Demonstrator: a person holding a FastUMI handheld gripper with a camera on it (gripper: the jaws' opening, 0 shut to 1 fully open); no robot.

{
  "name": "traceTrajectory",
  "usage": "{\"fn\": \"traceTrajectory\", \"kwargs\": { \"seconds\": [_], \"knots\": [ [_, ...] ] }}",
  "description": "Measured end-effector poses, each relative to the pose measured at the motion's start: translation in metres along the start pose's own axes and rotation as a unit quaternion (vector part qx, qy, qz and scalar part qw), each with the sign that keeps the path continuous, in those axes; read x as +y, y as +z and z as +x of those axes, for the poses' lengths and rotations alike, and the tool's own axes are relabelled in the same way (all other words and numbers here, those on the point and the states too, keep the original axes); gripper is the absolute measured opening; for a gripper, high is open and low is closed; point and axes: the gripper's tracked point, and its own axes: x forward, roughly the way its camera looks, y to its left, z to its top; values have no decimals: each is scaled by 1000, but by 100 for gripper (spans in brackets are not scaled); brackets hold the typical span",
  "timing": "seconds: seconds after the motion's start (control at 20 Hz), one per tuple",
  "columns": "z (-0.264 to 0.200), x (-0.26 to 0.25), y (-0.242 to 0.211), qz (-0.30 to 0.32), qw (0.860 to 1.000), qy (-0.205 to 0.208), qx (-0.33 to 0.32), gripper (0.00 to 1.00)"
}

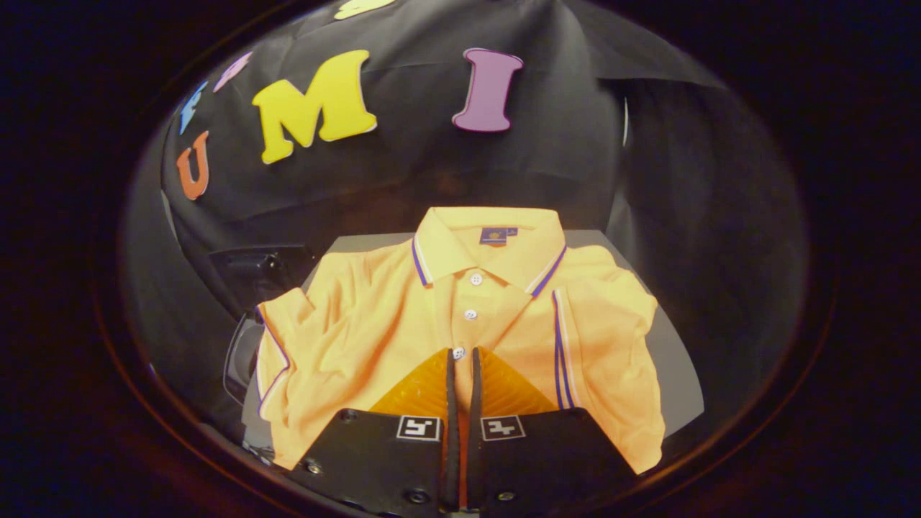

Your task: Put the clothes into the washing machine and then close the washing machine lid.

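Note:
An orange polo shirt (374, 324) with blue and white trim lies folded flat, collar away from me, on a grey surface (676, 374). My gripper (464, 352) hovers over the shirt's front. Its tips are at the lowest button of the placket. The two fingers stand almost together, with only a thin slit between them through which orange cloth shows. The fabric around the tips looks flat, not bunched or lifted. A dark box-like machine (262, 273) sits just beyond the shirt's left sleeve; its opening and lid are hard to make out.
A dark curved part with a pale rim (241, 360) lies beside the left sleeve, below the machine. Black cloth walls close in behind and on the right. Bare grey surface shows to the right of the shirt.

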Motion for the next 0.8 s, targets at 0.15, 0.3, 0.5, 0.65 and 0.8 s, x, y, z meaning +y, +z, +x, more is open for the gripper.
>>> {"fn": "traceTrajectory", "kwargs": {
  "seconds": [0.15,0.3,0.5,0.65,0.8],
  "knots": [
    [-8,1,9,-18,1000,-23,-5,7],
    [-29,18,36,-54,996,-47,-59,7],
    [-64,65,67,-65,993,-16,-98,7],
    [-84,106,83,-84,990,10,-115,7],
    [-100,142,96,-99,986,39,-128,7]
  ]
}}
